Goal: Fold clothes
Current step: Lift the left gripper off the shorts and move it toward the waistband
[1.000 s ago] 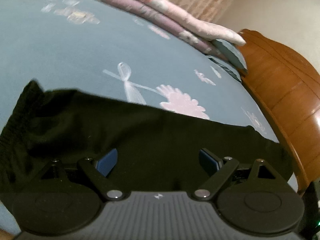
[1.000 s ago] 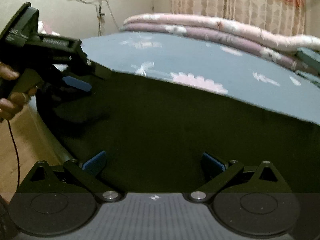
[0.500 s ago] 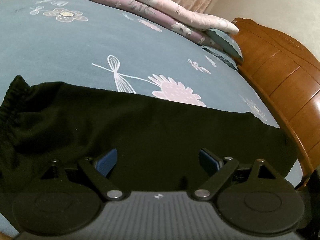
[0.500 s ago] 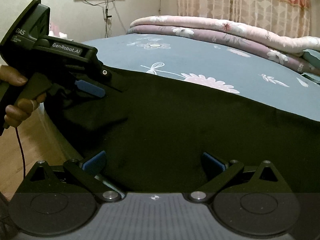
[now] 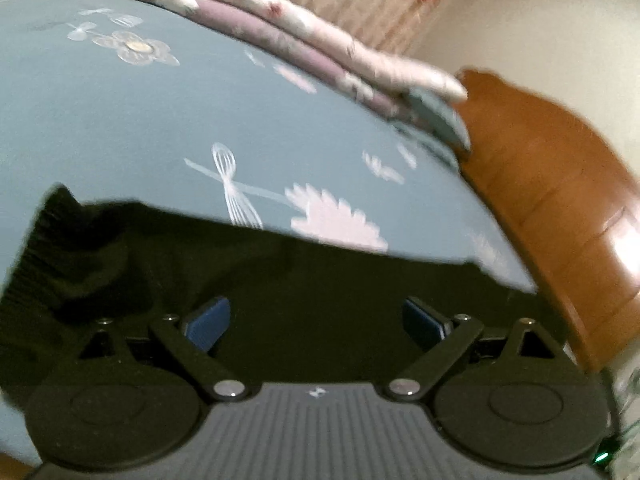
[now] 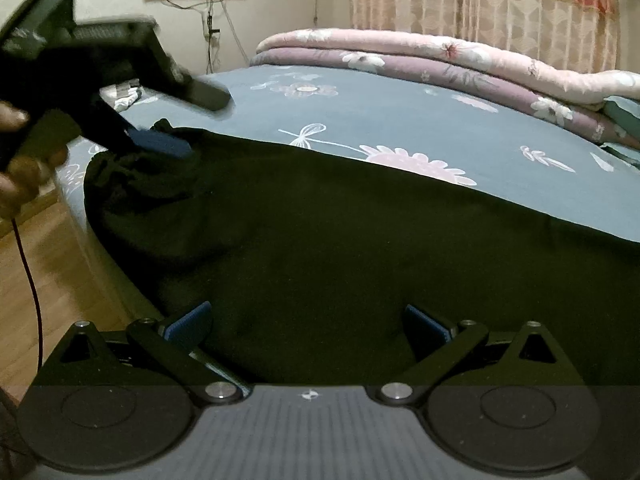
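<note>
Both wrist cameras sit low and close over the black cloth garment (image 5: 320,288) (image 6: 360,248), facing across the blue floral-print bed (image 5: 140,120) (image 6: 400,120), which both views share.

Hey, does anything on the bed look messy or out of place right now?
Mostly no. The black garment lies fairly flat on the blue floral bedsheet, but its gathered end near the left gripper is bunched and wrinkled, and its near edge hangs over the bedside.

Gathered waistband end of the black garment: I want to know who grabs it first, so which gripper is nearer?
Left. The left gripper hangs right at the gathered waistband; the right gripper sits farther along the black garment.
</note>
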Available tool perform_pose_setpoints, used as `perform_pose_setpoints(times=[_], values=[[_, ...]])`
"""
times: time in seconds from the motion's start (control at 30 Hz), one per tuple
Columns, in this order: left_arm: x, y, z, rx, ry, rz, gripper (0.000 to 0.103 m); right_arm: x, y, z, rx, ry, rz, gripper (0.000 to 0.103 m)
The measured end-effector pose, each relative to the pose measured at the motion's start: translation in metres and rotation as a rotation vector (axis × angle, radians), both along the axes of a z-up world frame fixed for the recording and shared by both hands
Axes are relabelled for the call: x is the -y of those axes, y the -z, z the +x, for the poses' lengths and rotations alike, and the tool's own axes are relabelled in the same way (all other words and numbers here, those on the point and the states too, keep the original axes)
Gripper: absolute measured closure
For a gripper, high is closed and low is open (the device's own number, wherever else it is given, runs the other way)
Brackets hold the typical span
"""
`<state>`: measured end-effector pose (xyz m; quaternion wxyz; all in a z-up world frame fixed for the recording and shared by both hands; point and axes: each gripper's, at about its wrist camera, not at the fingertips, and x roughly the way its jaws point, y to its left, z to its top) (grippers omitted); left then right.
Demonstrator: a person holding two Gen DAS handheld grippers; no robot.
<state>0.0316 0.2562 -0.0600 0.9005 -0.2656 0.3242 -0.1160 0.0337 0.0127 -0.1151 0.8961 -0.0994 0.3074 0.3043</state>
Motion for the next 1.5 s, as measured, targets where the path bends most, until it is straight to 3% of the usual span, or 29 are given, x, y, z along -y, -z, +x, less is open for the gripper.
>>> perform_pose_setpoints(times=[0.2,0.47,0.63,0.77,1.03,1.2,1.5], values=[[-0.040,-0.018,-0.030,0.047,-0.106,-0.096,0.010,-0.002,-0.015,-0.001,0.052,-0.052,0.003,0.000],[-0.081,-0.011,-0.076,0.022,-0.275,-0.157,0.010,-0.014,-0.019,-0.007,0.078,-0.133,0.009,0.000],[-0.098,0.004,-0.098,0.024,-0.374,-0.242,0.010,-0.018,-0.019,-0.011,0.082,-0.164,-0.008,0.000],[-0.102,0.027,-0.098,0.004,-0.363,-0.352,0.010,-0.020,-0.019,-0.010,0.077,-0.160,-0.015,0.000],[-0.104,0.062,-0.073,-0.127,-0.347,-0.408,0.010,-0.022,-0.016,-0.011,0.065,-0.153,-0.023,0.000],[-0.104,0.068,-0.068,-0.108,-0.338,-0.438,0.010,-0.027,-0.019,-0.010,0.071,-0.163,-0.018,0.000],[-0.108,0.066,-0.073,-0.053,-0.325,-0.492,0.010,-0.090,-0.037,-0.024,0.232,-0.355,-0.094,0.000]])
